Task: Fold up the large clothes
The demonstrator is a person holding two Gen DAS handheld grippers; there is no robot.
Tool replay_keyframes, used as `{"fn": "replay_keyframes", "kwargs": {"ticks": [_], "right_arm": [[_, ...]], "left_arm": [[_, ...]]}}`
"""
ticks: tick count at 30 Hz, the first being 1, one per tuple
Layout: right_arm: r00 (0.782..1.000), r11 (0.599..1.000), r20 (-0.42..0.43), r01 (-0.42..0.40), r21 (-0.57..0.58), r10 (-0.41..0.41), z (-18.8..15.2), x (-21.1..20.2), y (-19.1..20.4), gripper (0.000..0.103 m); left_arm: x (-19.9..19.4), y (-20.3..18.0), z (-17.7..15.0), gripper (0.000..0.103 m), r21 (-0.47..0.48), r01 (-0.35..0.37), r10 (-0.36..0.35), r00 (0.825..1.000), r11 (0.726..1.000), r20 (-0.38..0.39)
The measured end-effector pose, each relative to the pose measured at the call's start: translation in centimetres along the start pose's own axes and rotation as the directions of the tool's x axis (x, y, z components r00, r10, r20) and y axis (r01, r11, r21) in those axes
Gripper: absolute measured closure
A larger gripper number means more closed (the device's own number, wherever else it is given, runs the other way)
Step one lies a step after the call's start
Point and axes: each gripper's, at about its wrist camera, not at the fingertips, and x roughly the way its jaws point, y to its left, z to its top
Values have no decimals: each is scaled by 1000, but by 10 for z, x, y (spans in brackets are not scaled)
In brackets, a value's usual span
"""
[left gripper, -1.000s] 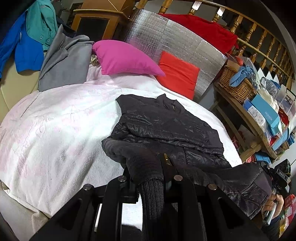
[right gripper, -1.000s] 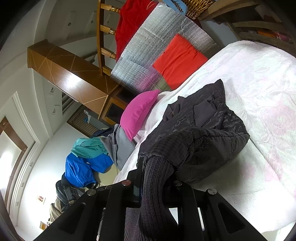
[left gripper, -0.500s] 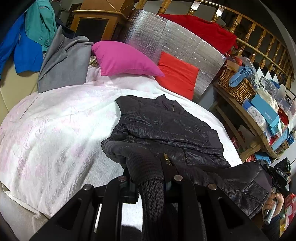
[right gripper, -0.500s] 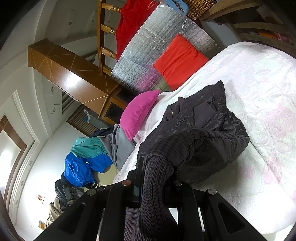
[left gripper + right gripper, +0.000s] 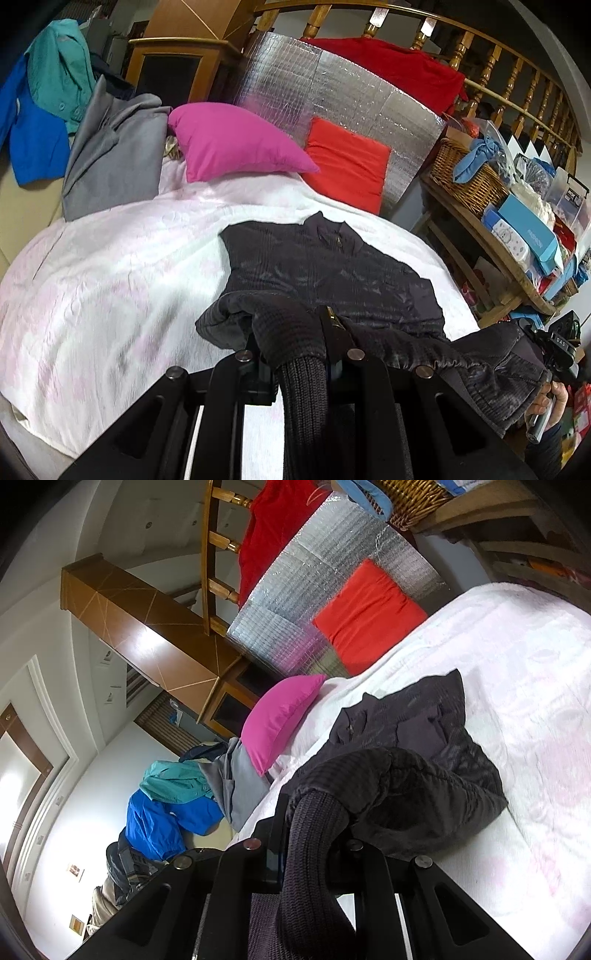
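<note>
Dark jacket (image 5: 325, 266) on the bed (image 5: 110, 280), hem lifted: left gripper (image 5: 301, 354) & right gripper (image 5: 314, 834) fingers clamp its ribbed cuffs, prob. Pink pillow (image 5: 236, 147), red cushion (image 5: 347, 162) behind; cluttered shelf (image 5: 491, 251) right.

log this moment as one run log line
left tongs: shut on dark quilted jacket | right tongs: shut on jacket | collar end on white bedspread

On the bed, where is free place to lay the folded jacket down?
Bare white bedspread lies between the dark jacket, grey garment and pink pillow. The shelf is crowded.
</note>
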Motion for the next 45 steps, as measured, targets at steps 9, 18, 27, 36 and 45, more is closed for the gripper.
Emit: {"fn": "replay_keyframes", "kwargs": {"ticks": [9,18,27,36,45], "right_arm": [[999,1000,24,21,-8,-21,19,14,-1,89],[995,996,31,90,10,-90,28,30,-12,89],[992,992,40,121,25,-122,31,36,-14,89],[989,990,41,139,25,-140,38,49,-12,89],[987,987,36,157,24,-157,44,61,-14,89]], "left_arm": [[21,-8,24,85,15,-58,58,998,998,23],[43,-13,28,85,-17,-145,146,989,989,27],[51,-13,29,85,-28,-162,162,986,986,25],[60,-13,31,85,-31,-179,180,984,983,14],[72,-11,33,85,-27,-197,197,980,980,-3]]}}
